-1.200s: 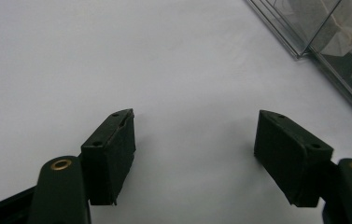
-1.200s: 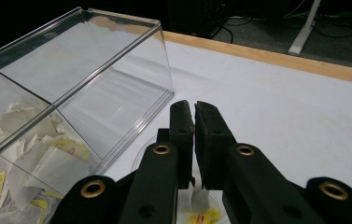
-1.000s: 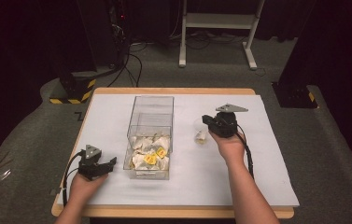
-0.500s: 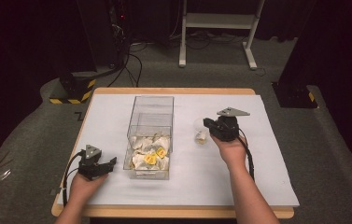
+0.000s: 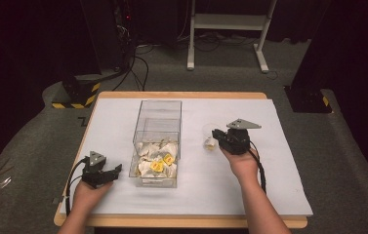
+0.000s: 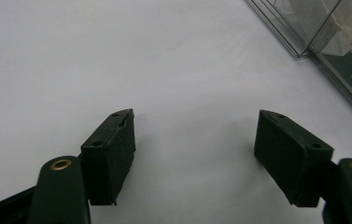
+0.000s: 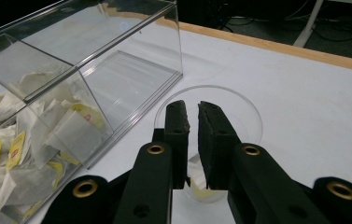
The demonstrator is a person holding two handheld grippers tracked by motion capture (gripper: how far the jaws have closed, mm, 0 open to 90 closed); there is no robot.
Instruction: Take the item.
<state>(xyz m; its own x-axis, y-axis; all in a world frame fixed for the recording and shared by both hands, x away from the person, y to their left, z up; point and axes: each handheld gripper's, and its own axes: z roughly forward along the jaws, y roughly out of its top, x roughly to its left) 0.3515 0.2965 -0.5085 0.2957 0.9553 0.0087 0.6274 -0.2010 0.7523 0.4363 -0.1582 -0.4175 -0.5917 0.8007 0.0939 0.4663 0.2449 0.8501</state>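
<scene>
The tongs [image 7: 191, 122] hide most of the tea bag [image 7: 194, 173].

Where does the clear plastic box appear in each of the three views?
High view: clear box slightly left of the picture's centre.
Left gripper view: its lower corner, at top right.
Right gripper view: upper left.
Shared landmark: the tea bags inside it.

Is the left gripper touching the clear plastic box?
Apart. In the high view, white table cover shows between the left gripper and the clear plastic box; the left gripper view shows the box off beyond its open fingers.
</scene>
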